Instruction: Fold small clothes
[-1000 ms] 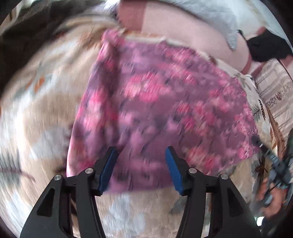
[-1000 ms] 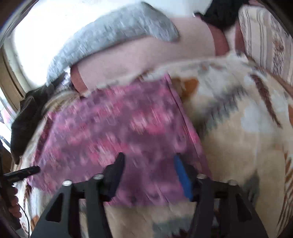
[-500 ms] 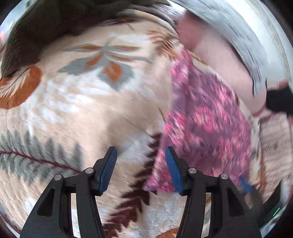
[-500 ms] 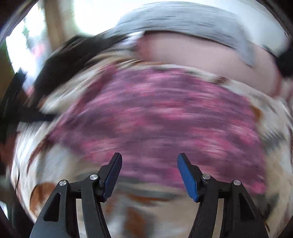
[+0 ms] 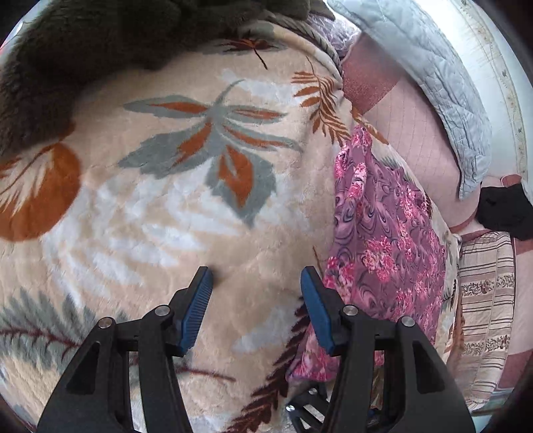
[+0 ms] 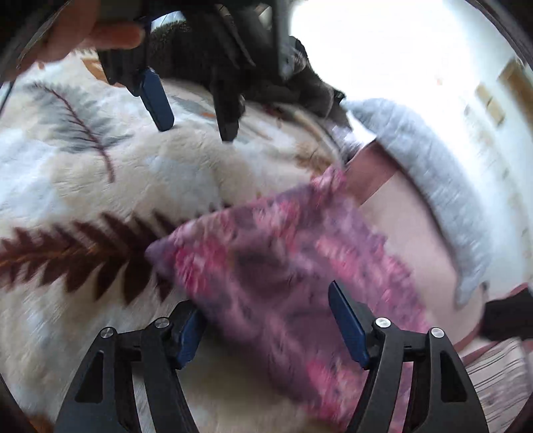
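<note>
So the left wrist view is sharp and the right one is smeared with blur, so each gives different stuff; up close in the left view, the left gripper (image 5: 256,283) has its blue ribbed pads spread wide with nothing between them, just hovering over the fuzzy blanket (image 5: 166,216); the floral garment (image 5: 383,239) lies flat off to its right side, its near corner tucked behind the right-hand finger. In the right view the right gripper (image 6: 266,316) is spread wide too, nothing pinched, with the floral garment (image 6: 283,266) lying right in front and between the fingers; whether they touch the cloth I can't tell through the blur. Only this view shows the left gripper (image 6: 196,110) from outside, pointing down over the blanket (image 6: 83,186), plus a hand (image 6: 83,30) at the top edge.

The blanket is plush, beige with grey, rust and brown leaf prints; the garment is thin purple fabric with pink flowers. Further back there's a dark furry throw (image 5: 100,43), a pink quilted cover (image 5: 416,140), a grey quilted pillow (image 5: 433,83) and a striped cushion (image 5: 486,299).
</note>
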Tool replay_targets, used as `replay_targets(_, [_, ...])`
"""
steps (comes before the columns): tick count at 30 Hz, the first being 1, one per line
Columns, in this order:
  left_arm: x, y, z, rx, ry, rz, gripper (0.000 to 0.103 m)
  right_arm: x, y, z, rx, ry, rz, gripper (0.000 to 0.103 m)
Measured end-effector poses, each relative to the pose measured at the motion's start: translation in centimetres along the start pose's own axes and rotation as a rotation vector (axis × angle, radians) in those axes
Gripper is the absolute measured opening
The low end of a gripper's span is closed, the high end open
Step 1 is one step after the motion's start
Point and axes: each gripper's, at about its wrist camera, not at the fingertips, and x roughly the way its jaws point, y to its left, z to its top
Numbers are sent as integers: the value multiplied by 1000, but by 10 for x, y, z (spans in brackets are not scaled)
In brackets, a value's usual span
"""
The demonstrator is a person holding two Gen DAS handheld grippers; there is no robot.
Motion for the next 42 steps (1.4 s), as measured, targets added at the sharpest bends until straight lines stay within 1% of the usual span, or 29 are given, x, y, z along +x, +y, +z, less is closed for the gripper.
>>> replay_targets(2, [3, -6, 8, 16, 11, -4, 57, 6, -3, 2, 5, 3, -42, 51])
replay_targets(3, [6, -11, 14, 27, 9, -8, 58, 12, -5, 3, 3, 13, -47, 29])
replay_targets(4, [8, -16, 19, 37, 8, -17, 58, 16, -9, 2, 15, 26, -36, 12])
replay_targets(5, [10, -21, 24, 45, 12, -34, 58, 17, -15, 2, 37, 26, -29, 9])
replay_targets(6, [14, -28, 31, 47, 21, -67, 58, 16, -20, 0, 62, 9, -18, 10])
replay_targets(9, [24, -47, 43, 60, 55, -152, 59, -6, -29, -2, 107, -68, -41, 9])
replay_targets(10, [31, -59, 48, 79, 78, -176, 59, -9, -33, -3, 117, -84, -43, 9])
replay_targets(14, [54, -90, 60, 117, 123, -205, 59, -16, -42, -6, 143, -105, -25, 9])
replay_targets(16, [63, -102, 62, 129, 136, -209, 59, -16, -45, -7, 147, -112, -12, 9])
replay_targets(20, [79, -116, 63, 166, 153, -130, 58, -19, -51, -8, 169, -125, 8, 7])
replay_targets(21, [80, -117, 62, 166, 155, -117, 45, -21, -52, -9, 176, -129, 10, 7])
replay_targets(22, [81, -117, 63, 162, 157, -116, 25, -22, -54, -10, 182, -132, 10, 7])
replay_targets(23, [81, -116, 63, 151, 162, -109, 17, -22, -57, -11, 189, -134, 9, 6])
replay_targets(24, [79, -115, 64, 136, 160, -105, 12, -23, -60, -13, 198, -137, 8, 6])
replay_targets(25, [74, -114, 65, 109, 144, -113, 10, -26, -64, -15, 201, -143, -1, 6])
replay_targets(28, [59, -121, 64, 95, 106, -130, 8, -34, -75, -19, 218, -158, -16, 6])
replay_targets(31, [42, -143, 60, 124, 68, -126, 8, -44, -88, -23, 239, -172, -39, 5])
replay_targets(33, [31, -164, 56, 147, 48, -132, 8, -52, -100, -28, 264, -178, -60, 5])
replay_targets(38, [15, -211, 45, 192, 26, -144, 8, -68, -137, -49, 355, -164, -89, 5])
replay_targets(42, [16, -249, 31, 235, 28, -137, 8, -77, -164, -76, 439, -138, -95, 5])
